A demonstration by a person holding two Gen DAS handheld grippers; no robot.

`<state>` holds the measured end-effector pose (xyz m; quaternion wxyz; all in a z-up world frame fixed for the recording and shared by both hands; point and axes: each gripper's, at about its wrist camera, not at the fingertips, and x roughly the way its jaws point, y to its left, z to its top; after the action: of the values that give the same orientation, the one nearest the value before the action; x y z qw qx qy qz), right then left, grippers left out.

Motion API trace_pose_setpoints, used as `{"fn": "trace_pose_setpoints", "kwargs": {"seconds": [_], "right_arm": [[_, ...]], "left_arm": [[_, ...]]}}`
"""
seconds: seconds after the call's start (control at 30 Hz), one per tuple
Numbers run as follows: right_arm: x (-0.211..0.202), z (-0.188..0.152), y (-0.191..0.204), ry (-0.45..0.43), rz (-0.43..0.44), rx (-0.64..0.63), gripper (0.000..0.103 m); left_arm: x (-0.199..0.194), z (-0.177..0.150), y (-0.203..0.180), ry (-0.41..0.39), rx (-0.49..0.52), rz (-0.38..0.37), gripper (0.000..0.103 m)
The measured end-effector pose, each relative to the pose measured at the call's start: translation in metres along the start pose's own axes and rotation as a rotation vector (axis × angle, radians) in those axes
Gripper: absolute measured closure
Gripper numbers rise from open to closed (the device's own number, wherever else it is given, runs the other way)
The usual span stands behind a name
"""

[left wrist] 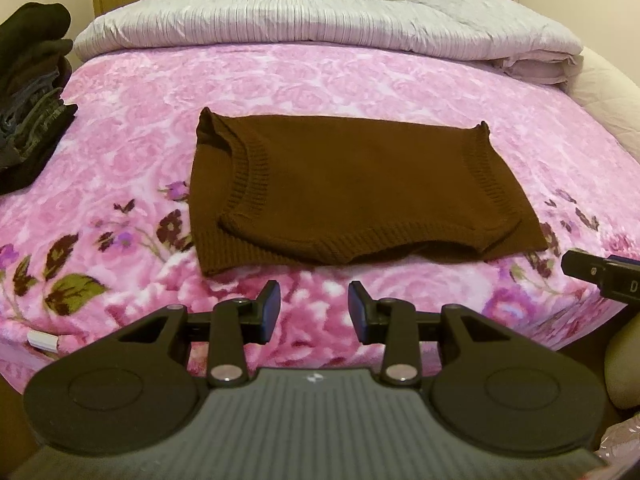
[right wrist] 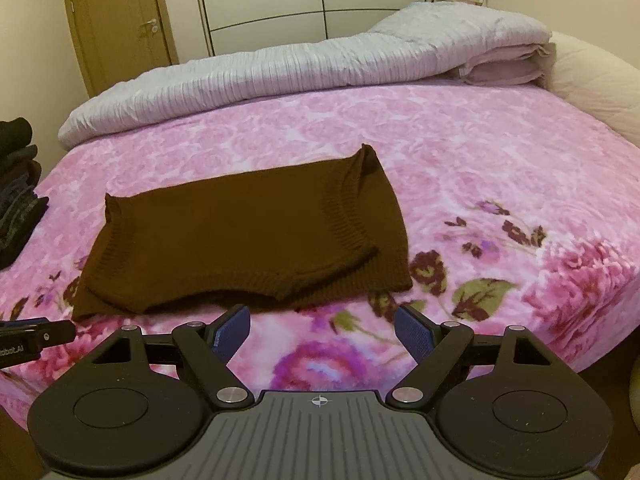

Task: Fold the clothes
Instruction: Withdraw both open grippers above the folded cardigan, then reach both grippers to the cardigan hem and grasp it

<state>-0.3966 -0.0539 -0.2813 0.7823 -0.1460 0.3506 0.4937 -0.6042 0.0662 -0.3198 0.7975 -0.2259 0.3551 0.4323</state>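
A brown knitted sweater (left wrist: pixel 340 184) (right wrist: pixel 248 232) lies folded and flat on the pink floral blanket (left wrist: pixel 320 80) (right wrist: pixel 480 152), its ribbed hem and neckline on top. My left gripper (left wrist: pixel 314 308) hovers just short of the sweater's near edge, open, with nothing between its fingers. Over the near edge of the bed, my right gripper (right wrist: pixel 322 328) stands wide open and empty, close to the sweater's near right side. Each gripper's tip shows at the edge of the other view: the right gripper (left wrist: pixel 600 276) and the left gripper (right wrist: pixel 32 336).
A stack of dark folded clothes (left wrist: pixel 32 92) (right wrist: pixel 16 192) sits at the bed's left edge. A rolled pale quilt (left wrist: pixel 320 20) (right wrist: pixel 280 64) lies along the far side. Behind it are a wardrobe and a door (right wrist: pixel 120 20).
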Motion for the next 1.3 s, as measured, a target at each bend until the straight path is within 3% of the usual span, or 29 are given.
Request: {"fn": "trace_pose_setpoints", "kwargs": {"seconds": [0.4,0.67,0.93,0.97,1.17,1.3], "right_arm": [[0.033,0.008,-0.008,0.056,-0.01,0.016,0.02],[0.056,0.007,-0.032,0.092,0.035,0.14,0.02],[0.093,-0.032,-0.135,0.057,0.363,0.839,0.021],[0.098,-0.039,-0.148,0.053,0.399,0.93,0.03],[0.126,-0.037,-0.166,0.02,0.41,1.016,0.033],[0.14,-0.025,-0.16,-0.008,0.397,0.953,0.033]], "left_arm": [[0.031,0.011,0.005,0.047,-0.016,0.001,0.07],[0.054,0.018,0.014,0.069,-0.031,-0.01,0.07],[0.076,0.03,0.035,0.049,-0.061,-0.038,0.07],[0.079,0.033,0.038,0.046,-0.065,-0.041,0.07],[0.098,0.04,0.043,0.037,-0.066,-0.063,0.07],[0.111,0.041,0.045,0.029,-0.065,-0.086,0.07]]}}
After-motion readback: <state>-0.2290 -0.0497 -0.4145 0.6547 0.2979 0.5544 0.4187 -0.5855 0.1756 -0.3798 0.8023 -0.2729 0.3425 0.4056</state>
